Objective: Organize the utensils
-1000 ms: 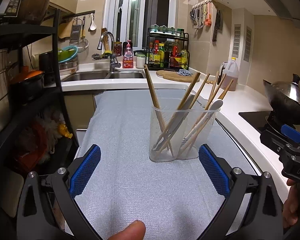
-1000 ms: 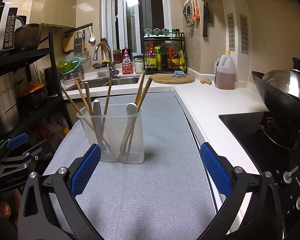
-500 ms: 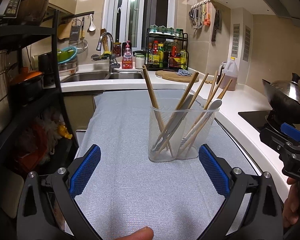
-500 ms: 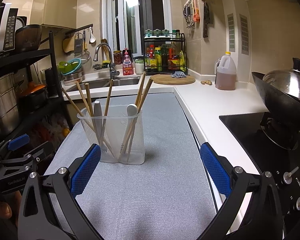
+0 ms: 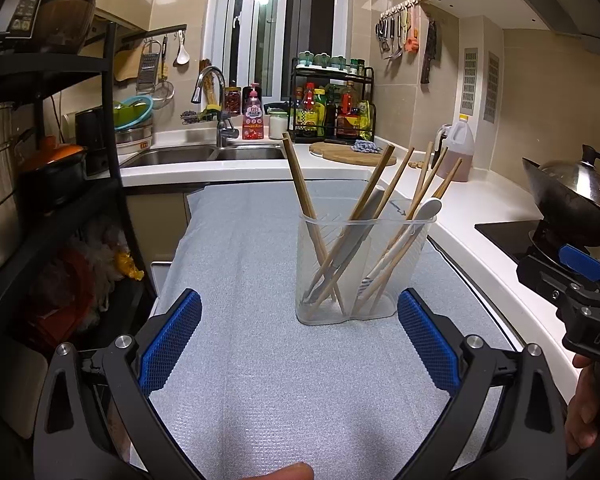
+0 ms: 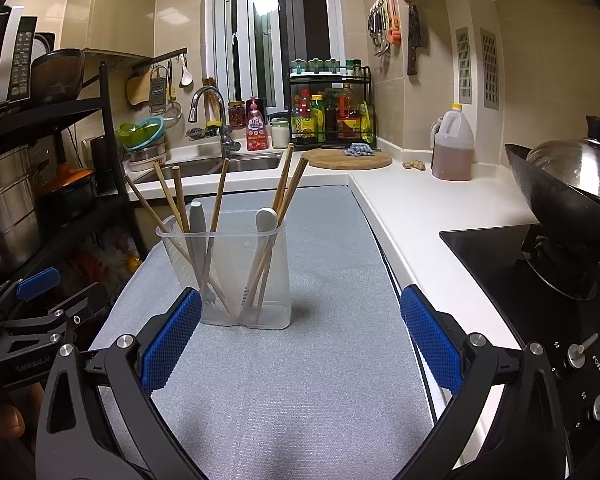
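Kitchen counter is being covered by a grey mat, where a holder of chopsticks and spoons is standing mid-mat. Both left tongs and right tongs are being held released, empty. Sorting looks nearly finished; any further move is calling for a careful approach.

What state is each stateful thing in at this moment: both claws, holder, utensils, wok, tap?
Left claw: open, empty.
Right claw: open, empty.
Holder: upright on the mat, untouched.
Chopsticks: in the holder, leaning.
Grey utensil: in the holder, handle up.
White utensil: in the holder, handle up.
Wok: on the stove, lidded.
Tap: no water visible.
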